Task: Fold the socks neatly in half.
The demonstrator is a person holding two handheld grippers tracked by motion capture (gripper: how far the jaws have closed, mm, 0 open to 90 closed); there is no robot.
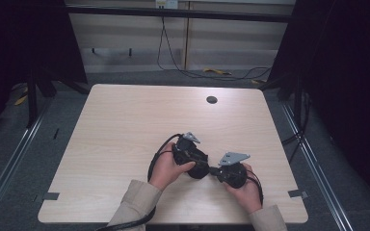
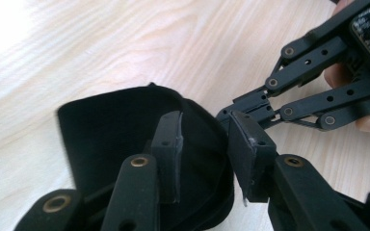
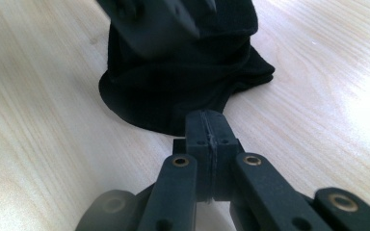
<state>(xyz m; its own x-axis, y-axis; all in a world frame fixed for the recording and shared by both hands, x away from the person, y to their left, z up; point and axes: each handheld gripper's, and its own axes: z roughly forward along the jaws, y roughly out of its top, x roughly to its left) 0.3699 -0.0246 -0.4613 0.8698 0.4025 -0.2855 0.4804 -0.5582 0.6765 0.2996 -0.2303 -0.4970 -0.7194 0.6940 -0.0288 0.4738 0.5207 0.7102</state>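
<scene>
Pale wooden worktop (image 1: 125, 125) carried a black cloth (image 2: 125, 130) near its front edge. Right hand-held gripper (image 3: 211, 139) pinched the cloth's edge, jaws together; left hand-held gripper (image 2: 204, 144) stood apart around a fold. Folding seemed unfinished.

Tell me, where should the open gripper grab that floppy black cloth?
Probably the raised folded edge of the black cloth, coming from above. There the fabric stands up off the table, so the left gripper, whose jaws stand apart with one inside the fold, can close over it. The right gripper, jaws shut, seems to pinch the opposite edge.
</scene>
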